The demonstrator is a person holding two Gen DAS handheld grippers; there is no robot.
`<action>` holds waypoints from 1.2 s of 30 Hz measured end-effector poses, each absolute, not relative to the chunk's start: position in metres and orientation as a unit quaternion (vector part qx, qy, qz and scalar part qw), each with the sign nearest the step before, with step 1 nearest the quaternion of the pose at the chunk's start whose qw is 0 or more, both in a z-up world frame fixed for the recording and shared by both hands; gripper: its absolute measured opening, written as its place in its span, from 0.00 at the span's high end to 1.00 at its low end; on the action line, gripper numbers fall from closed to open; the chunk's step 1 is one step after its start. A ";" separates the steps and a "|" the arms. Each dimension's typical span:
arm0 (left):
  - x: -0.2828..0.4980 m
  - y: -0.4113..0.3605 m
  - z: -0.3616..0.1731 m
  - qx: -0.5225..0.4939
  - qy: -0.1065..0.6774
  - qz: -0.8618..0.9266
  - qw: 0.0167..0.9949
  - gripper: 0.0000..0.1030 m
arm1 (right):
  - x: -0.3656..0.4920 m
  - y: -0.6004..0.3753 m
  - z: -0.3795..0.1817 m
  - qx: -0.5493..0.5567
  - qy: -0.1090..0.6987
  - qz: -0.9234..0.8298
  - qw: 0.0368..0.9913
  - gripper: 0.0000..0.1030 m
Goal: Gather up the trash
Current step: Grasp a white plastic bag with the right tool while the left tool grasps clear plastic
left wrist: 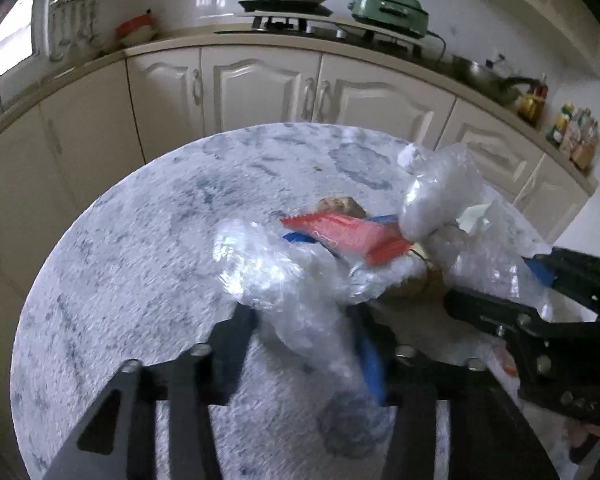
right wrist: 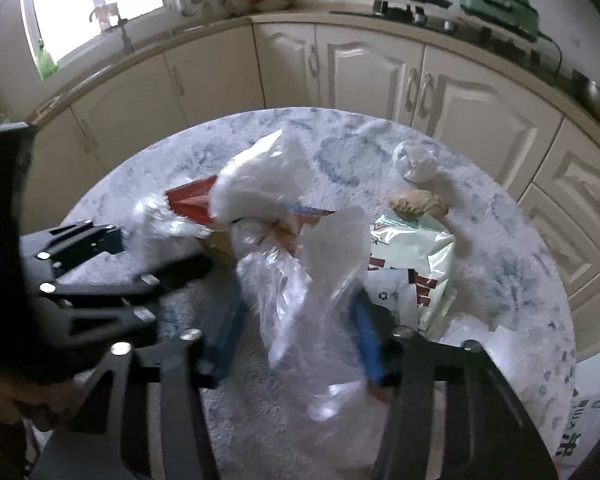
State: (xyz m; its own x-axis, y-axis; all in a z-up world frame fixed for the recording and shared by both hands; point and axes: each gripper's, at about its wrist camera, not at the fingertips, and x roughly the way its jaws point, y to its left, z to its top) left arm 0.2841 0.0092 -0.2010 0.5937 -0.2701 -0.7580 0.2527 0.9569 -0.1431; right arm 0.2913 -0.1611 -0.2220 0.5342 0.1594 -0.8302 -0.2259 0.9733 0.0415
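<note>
Clear plastic bag (right wrist: 308, 304) fills both views; only the right shows the pale-green packet (right wrist: 416, 256).

dim daylight from the window (right wrist: 96, 4) — blurred, fisheye-warped edges.

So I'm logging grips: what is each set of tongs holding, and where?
Both hold the clear plastic bag: left tongs and right tongs each pinch its crumpled rim.
</note>
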 end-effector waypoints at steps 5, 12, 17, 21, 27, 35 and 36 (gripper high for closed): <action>0.279 0.035 -0.204 -0.037 0.427 -0.136 0.893 0.81 | 0.274 -0.173 -0.214 -0.005 0.466 0.118 0.877 0.69; 0.244 0.042 -0.202 -0.027 0.428 -0.138 0.893 0.82 | 0.241 -0.180 -0.215 0.027 0.480 0.139 0.866 0.69; 0.254 0.043 -0.195 -0.033 0.409 -0.110 0.905 0.18 | 0.233 -0.180 -0.214 0.026 0.479 0.135 0.867 0.69; 0.275 0.041 -0.186 -0.042 0.389 -0.110 0.914 0.08 | 0.238 -0.180 -0.215 0.025 0.480 0.133 0.867 0.69; 0.298 0.027 -0.201 -0.067 0.408 -0.140 0.899 0.56 | 0.254 -0.174 -0.220 0.023 0.484 0.135 0.864 0.68; 0.270 0.040 -0.196 -0.085 0.391 -0.160 0.902 0.77 | 0.245 -0.187 -0.219 0.057 0.479 0.139 0.865 0.76; 0.263 0.041 -0.196 -0.082 0.387 -0.163 0.904 0.76 | 0.242 -0.190 -0.217 0.061 0.478 0.140 0.865 0.76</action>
